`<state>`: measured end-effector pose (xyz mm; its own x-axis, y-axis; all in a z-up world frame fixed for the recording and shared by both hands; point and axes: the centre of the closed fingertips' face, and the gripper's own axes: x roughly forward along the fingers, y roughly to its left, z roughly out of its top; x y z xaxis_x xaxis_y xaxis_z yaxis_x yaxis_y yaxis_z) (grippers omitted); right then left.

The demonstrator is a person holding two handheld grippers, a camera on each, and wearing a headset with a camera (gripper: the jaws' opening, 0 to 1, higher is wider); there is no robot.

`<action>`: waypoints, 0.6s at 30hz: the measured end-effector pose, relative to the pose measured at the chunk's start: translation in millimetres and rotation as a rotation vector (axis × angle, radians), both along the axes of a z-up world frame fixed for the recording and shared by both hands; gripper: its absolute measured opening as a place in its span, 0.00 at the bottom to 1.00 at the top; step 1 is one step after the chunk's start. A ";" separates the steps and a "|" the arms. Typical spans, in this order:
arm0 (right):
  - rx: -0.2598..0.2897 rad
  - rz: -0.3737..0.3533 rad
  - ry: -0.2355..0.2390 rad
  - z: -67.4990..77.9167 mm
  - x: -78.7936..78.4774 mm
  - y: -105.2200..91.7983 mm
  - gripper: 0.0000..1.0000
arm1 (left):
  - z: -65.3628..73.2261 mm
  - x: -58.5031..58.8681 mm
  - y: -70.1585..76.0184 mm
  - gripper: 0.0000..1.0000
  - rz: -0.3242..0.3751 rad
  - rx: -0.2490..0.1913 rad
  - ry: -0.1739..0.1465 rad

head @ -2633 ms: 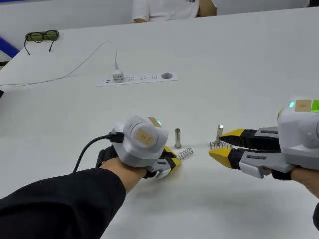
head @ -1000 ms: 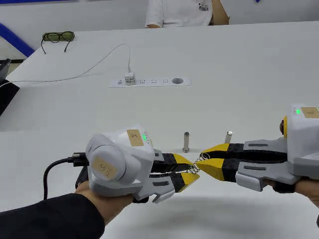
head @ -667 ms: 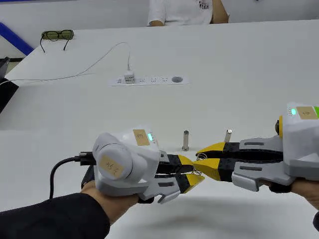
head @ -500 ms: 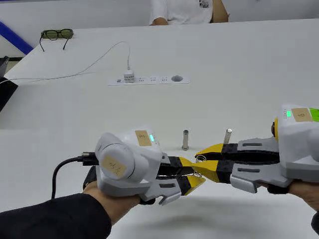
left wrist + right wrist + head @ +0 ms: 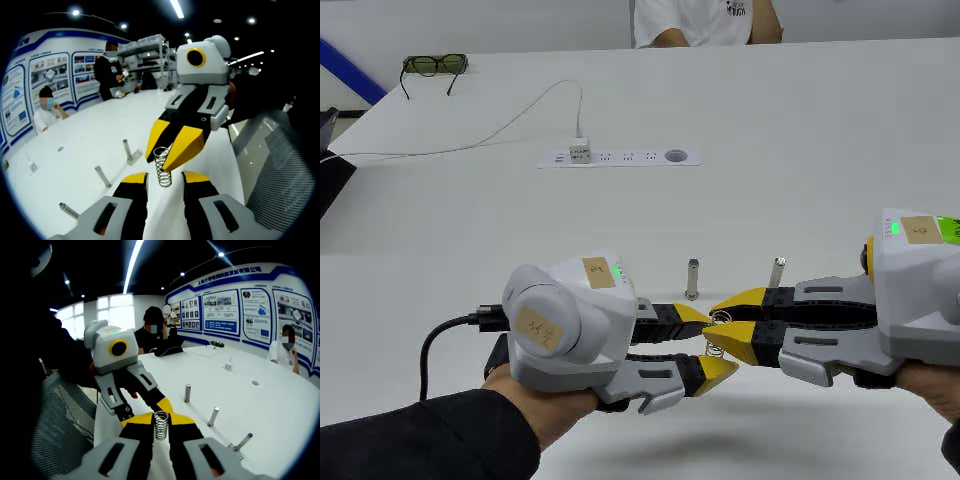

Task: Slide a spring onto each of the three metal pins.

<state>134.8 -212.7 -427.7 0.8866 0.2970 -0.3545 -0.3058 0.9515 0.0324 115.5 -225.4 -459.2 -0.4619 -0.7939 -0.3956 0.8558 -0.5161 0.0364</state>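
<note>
White workbench [image 5: 820, 150], people seated beyond. Right gripper [image 5: 161, 420] clamped small steel coil spring [image 5: 160, 427] above bench. Left gripper [image 5: 165, 176] jaws stood apart, straddling it. First slim metal pin [image 5: 187, 392] looked sprung. Second pin [image 5: 213, 416] was bare. Third pin [image 5: 243, 441] had coil at foot, seating unclear.

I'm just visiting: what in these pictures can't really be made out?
Head view: the body of the left tool hides the table left of a bare pin.
Head view: the right tool, shut, covers part of the spring.
Right gripper view: too small to tell whether the loose spring touches its pin.
Gripper views: poster text, blurred.
</note>
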 end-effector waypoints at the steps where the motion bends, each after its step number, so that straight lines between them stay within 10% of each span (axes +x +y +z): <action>1: 0.000 -0.001 0.000 -0.1 0.0 -0.5 0.12 | -0.1 0.6 0.6 0.31 0.003 0.000 0.003; 18: -0.004 -0.014 -0.003 1.3 1.1 -3.4 0.12 | -6.1 21.0 16.8 0.54 0.076 0.012 0.042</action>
<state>135.9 -216.1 -426.4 0.8920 0.2828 -0.3528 -0.2921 0.9560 0.0277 136.5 -208.6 -465.3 -0.4172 -0.8225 -0.3865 0.8930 -0.4499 -0.0064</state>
